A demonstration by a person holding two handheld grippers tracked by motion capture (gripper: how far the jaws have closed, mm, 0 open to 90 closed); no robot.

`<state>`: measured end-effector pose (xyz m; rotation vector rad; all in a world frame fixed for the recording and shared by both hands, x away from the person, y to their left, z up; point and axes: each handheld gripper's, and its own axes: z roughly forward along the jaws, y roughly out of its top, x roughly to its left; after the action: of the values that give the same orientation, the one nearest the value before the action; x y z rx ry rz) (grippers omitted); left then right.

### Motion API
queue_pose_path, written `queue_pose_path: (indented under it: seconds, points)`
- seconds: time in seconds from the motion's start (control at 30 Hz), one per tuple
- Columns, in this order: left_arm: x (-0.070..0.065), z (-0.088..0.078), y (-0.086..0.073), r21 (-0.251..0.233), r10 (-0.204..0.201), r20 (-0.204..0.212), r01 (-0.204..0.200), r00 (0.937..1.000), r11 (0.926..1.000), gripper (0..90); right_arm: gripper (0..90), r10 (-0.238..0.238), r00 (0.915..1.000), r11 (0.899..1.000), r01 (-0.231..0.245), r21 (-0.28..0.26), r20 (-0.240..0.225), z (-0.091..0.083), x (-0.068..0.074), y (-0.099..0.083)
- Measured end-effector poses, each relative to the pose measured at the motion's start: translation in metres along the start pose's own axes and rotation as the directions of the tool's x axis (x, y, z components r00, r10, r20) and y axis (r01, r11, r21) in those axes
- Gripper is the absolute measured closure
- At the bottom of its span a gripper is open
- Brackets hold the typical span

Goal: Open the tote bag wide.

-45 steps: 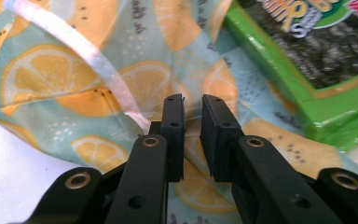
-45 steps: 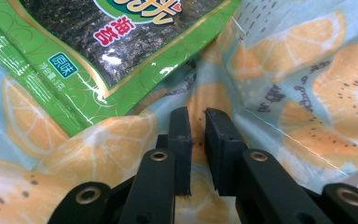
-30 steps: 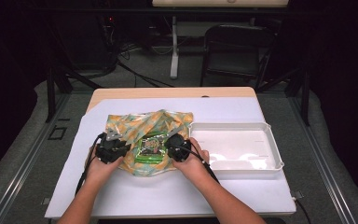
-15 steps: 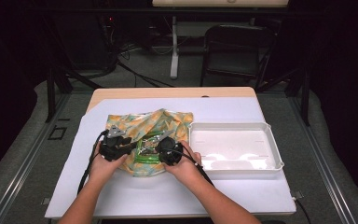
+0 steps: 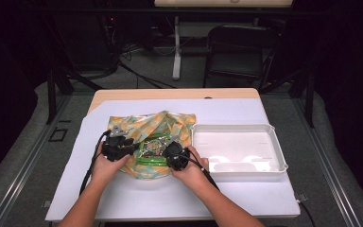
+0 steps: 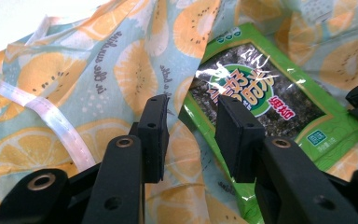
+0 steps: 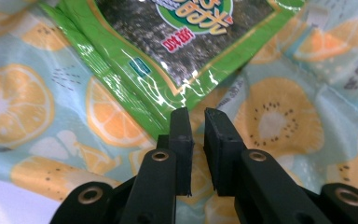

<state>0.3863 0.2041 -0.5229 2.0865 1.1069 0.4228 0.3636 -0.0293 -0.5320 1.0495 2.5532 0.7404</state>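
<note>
L gripper point(image 6: 191, 140) jaws had just been opening, gapped, empty; R gripper point(image 7: 196, 149) closing, near-shut on fruit-print bag point(image 7: 270, 116) fabric. Risk: seaweed pkt point(image 6: 261, 98) ahead could slip out.

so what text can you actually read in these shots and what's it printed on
"in the sume": dark script on the fruit-print bag, rest of the line unclear.
Large white characters and a red label on the green seaweed packet: stylised, not legible.
Small blue-green square mark on the packet: too small to read.
</note>
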Motion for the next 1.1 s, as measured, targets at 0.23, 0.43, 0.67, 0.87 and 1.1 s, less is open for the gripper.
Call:
queue_pose_path:
  seconds: [0.23,0.43,0.67,0.87,1.1]
  points:
    - [0.001,0.002,-0.001,0.008,-0.009,-0.004,0.009,1.0,0.9999,62.8,81.5,0.011,0.9999,0.999,-0.012,0.03,0.002,0.005,-0.003,-0.004]
    - [0.001,0.003,0.0,0.006,-0.014,-0.004,0.014,0.9999,0.9999,61.7,81.8,0.016,0.9999,0.999,-0.016,0.033,0.003,0.006,-0.004,-0.006]
    - [0.0,-0.003,0.005,-0.018,-0.014,0.002,0.014,0.9999,0.9997,61.7,81.9,0.026,0.9996,0.999,-0.027,0.028,0.008,0.007,-0.004,-0.007]
    - [-0.003,-0.005,0.01,-0.029,-0.008,0.012,0.009,0.9999,0.9995,61.7,81.7,0.027,0.9996,0.999,-0.027,0.033,0.011,0.006,-0.004,-0.008]
    - [-0.001,-0.004,0.013,-0.039,-0.021,0.02,0.021,0.9996,0.999,61.7,80.6,0.045,0.9988,0.999,-0.045,0.026,0.02,0.004,-0.005,-0.01]
